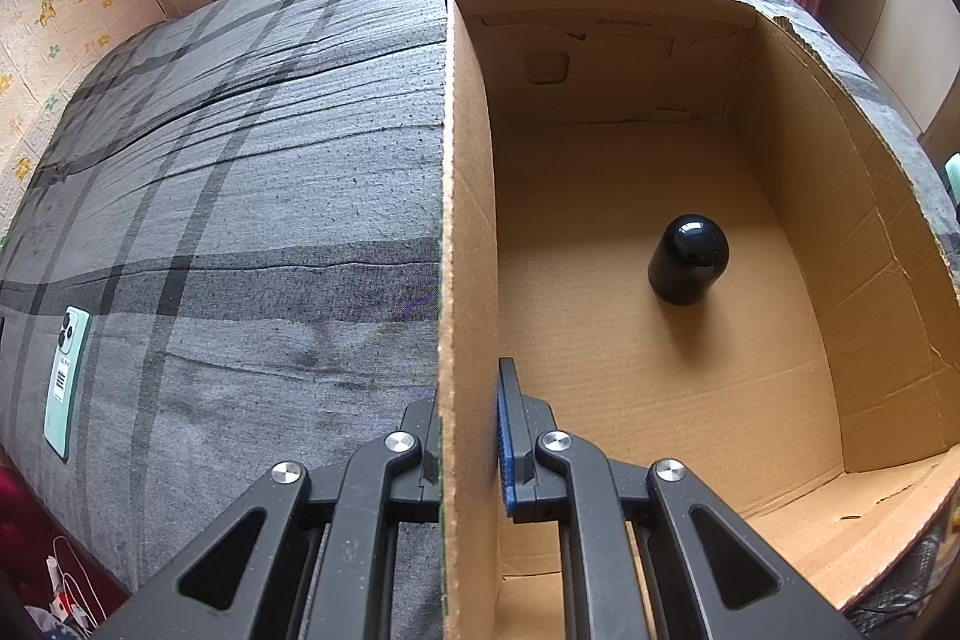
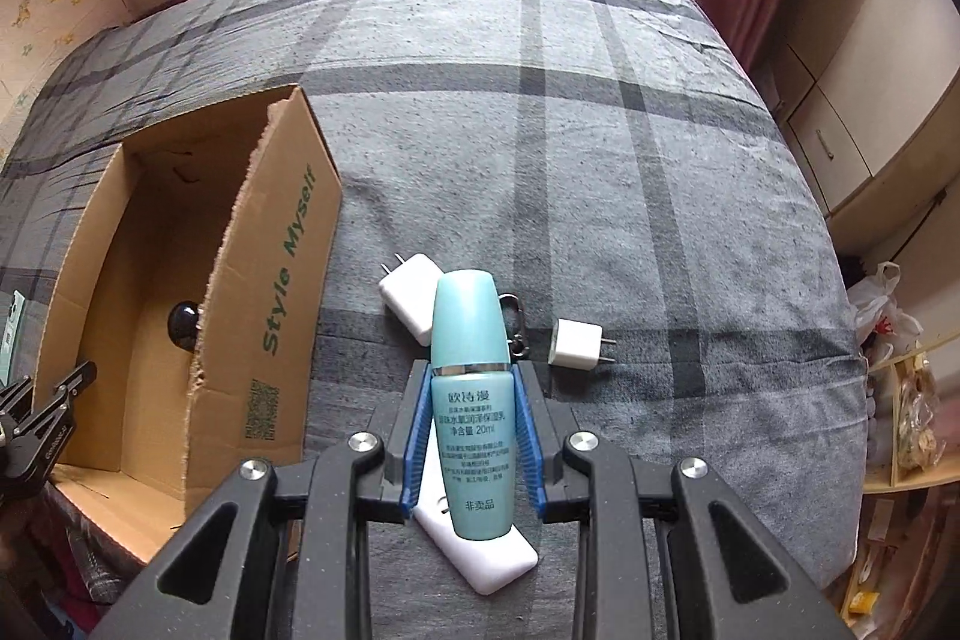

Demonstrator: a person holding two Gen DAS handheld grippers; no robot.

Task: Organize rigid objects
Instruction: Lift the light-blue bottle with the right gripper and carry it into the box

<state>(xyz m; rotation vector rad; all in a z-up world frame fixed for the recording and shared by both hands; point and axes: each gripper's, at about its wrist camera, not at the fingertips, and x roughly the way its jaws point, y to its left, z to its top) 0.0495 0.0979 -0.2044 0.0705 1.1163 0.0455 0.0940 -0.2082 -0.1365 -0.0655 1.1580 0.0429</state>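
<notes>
Clamping cardboard box [image 1: 474, 220] left wall, left gripper [image 1: 471, 436] sits bottom centre of left wrist view, jaws clenched on wall. Black dome-topped object [image 1: 688, 259] stands on box floor, right of centre. Green phone [image 1: 67, 376] lies on grey plaid bedcover [image 1: 240, 196], lower left.

Right wrist view: right gripper [image 2: 471, 436] grasps teal lotion bottle [image 2: 474, 400], centre frame, above bedcover. Two white chargers [image 2: 408, 295] [image 2: 575, 343] and white flat object [image 2: 486, 556] lie beneath. Box stands at left.

A bed [image 2: 600, 112] under a grey plaid sheet carries everything. On it, at 9 o'clock in the right wrist view, stands an open cardboard box [image 2: 282, 280]. Near the middle lie 2 white chargers [image 2: 405, 298] [image 2: 575, 343], a white power bank [image 2: 480, 550] and a carabiner [image 2: 517, 319]. A green phone [image 1: 67, 382] lies at 9 o'clock of the box.
</notes>
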